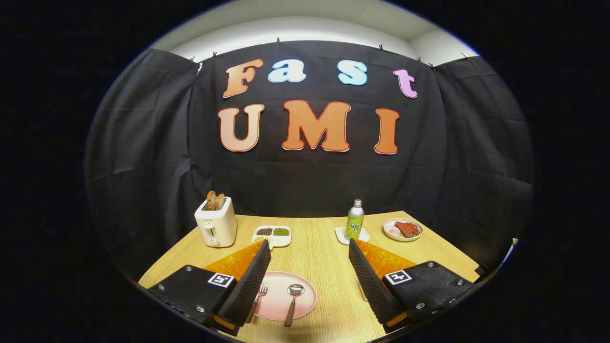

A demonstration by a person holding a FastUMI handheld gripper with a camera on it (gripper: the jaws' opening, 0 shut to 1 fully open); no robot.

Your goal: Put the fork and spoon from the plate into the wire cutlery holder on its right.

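Note:
A pink plate [275, 307] lies on the wooden table [319, 262], low between my two fingers and closer to the left one. On it rest a fork [259, 293] with a wooden handle, beside the left finger, and a spoon [292, 299] to its right, both with handles pointing toward me. My gripper [310, 245] hangs open above the table, with nothing between its fingers. A thin bit of wire [363, 291] peeks out beside the right finger, to the right of the plate. Whatever it belongs to is hidden behind that finger.
At the back left stands a white toaster [217, 225] with toast in its slots. A white divided dish [272, 235] of beans sits next to it. Further right stand a green bottle [355, 220] on a coaster and a small plate of meat [402, 229].

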